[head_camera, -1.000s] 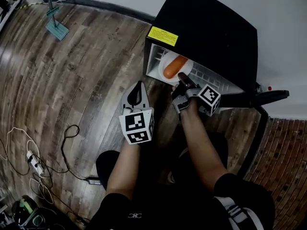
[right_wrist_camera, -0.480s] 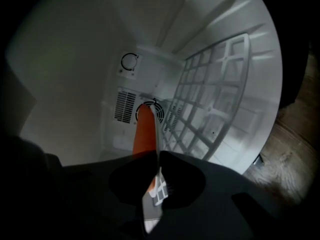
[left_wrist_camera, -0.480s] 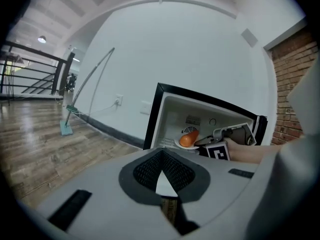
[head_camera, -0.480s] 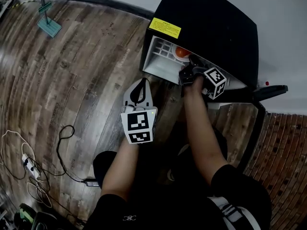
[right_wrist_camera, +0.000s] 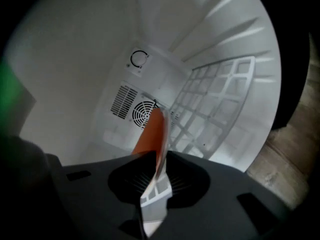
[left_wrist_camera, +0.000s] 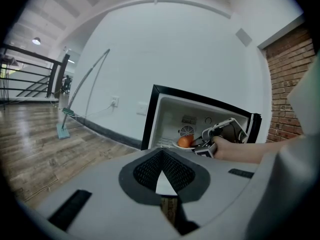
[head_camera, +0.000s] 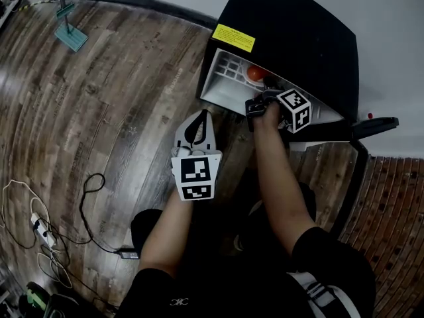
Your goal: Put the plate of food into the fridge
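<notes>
A black mini fridge [head_camera: 291, 38] stands open on the wood floor, its white inside facing me. My right gripper [head_camera: 255, 105] reaches into it. It holds the rim of a white plate [right_wrist_camera: 161, 144] carrying orange food [head_camera: 255, 73], which sits edge-on between the jaws in the right gripper view. Those jaws are opening, with the rim still between them. A white wire shelf [right_wrist_camera: 210, 109] lies under and beside the plate. My left gripper [head_camera: 197, 126] hangs shut and empty over the floor in front of the fridge. From its own view, the food [left_wrist_camera: 185, 142] shows inside the fridge [left_wrist_camera: 165, 114].
The fridge door [head_camera: 371, 128] stands open to the right, by a brick wall [head_camera: 391, 230]. A fan vent [right_wrist_camera: 142, 113] sits on the fridge's back wall. A lamp stand base [head_camera: 68, 35] is at the far left. Cables and a power strip [head_camera: 40, 224] lie at the near left.
My right gripper has carried the plate from the fridge's mouth deeper inside. The left gripper has stayed nearly in place in front of the fridge.
</notes>
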Motion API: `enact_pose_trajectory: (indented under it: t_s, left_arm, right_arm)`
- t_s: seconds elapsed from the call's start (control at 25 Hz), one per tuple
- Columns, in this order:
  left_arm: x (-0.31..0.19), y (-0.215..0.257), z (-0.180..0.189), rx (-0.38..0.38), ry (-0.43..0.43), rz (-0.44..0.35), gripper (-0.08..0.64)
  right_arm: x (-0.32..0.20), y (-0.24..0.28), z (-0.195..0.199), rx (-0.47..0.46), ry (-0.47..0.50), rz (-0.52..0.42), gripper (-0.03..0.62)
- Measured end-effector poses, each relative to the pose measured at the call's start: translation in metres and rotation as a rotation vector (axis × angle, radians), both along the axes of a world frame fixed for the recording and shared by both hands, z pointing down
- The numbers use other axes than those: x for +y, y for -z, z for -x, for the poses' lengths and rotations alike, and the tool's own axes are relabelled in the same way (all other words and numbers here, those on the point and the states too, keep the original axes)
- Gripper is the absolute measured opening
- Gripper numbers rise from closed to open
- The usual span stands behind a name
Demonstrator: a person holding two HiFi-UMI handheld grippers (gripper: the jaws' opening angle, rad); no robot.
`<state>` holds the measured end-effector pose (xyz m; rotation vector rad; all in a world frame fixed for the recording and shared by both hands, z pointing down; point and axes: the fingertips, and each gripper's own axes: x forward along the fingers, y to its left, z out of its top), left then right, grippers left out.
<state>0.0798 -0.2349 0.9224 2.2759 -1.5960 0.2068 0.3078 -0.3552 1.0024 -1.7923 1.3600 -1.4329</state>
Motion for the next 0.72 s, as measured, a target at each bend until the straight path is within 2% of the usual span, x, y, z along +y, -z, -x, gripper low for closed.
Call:
enact_pose_trajectory:
  t_s: [0.08, 0.12, 0.16, 0.24, 0.32, 0.36, 0.4, 0.44, 0.56, 0.72]
  left_arm:
    - [0.000, 0.000, -0.003, -0.012, -0.009, -0.006, -0.003]
    - [-0.001, -0.001, -0.005, -0.017, -0.014, -0.008, -0.003]
    - [-0.003, -0.001, -0.007, -0.015, -0.019, -0.010, -0.003]
    - [-0.006, -0.003, -0.011, -0.002, -0.025, -0.004, -0.003]
    - [-0.009, -0.005, -0.014, 0.014, -0.027, 0.005, -0.003]
    - [-0.011, -0.006, -0.015, 0.021, -0.026, 0.009, -0.003]
    - [-0.013, -0.007, -0.015, 0.026, -0.025, 0.014, -0.003]
    - [-0.015, -0.008, -0.016, 0.028, -0.021, 0.019, -0.003]
    - [-0.022, -0.013, -0.019, 0.023, -0.017, 0.038, -0.003]
    - [-0.026, -0.022, -0.028, 0.010, -0.060, 0.075, -0.003]
  right_arm:
    - [0.004, 0.002, -0.011, 0.129, -0.037, 0.023, 0.073]
    - [0.005, 0.005, -0.017, 0.211, -0.054, 0.027, 0.120]
    - [0.006, 0.010, -0.023, 0.297, -0.066, 0.026, 0.195]
    - [0.008, 0.023, -0.031, 0.446, -0.079, 0.010, 0.219]
    - [0.013, 0.035, -0.035, 0.524, -0.074, -0.017, 0.219]
    - [0.017, 0.038, -0.035, 0.543, -0.057, -0.029, 0.200]
    - [0.022, 0.040, -0.033, 0.561, -0.026, -0.037, 0.124]
    - [0.029, 0.040, -0.028, 0.585, 0.020, -0.043, 0.019]
    - [0.053, 0.044, -0.005, 0.702, 0.192, -0.098, 0.014]
    - [0.079, 0.062, 0.022, 0.920, 0.373, -0.196, 0.012]
